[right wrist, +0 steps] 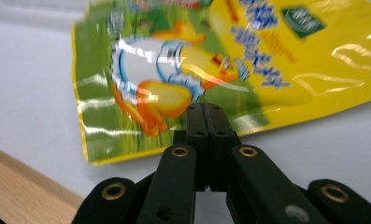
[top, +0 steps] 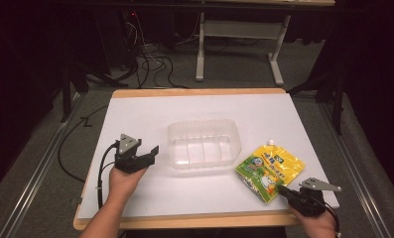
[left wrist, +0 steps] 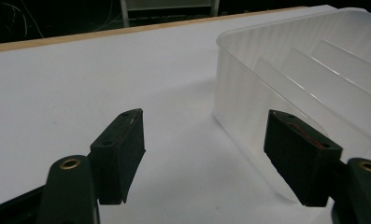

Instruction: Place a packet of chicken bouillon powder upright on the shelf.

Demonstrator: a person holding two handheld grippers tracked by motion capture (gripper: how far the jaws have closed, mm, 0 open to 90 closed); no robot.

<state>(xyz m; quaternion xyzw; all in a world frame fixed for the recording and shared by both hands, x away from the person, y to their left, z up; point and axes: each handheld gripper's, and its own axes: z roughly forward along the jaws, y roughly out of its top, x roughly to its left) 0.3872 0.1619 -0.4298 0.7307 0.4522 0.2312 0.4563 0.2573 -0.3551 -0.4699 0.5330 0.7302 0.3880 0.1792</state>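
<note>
One clear tub mid-table, one yellow pouch near right; left tool wide open w/ nothing held, right tool closed at pouch's near edge.

The pouch carries blue characters down its yellow side, too blurred to read, and a small green badge with white marks that cannot be made out. Nothing else bears any writing that can be read.
</note>
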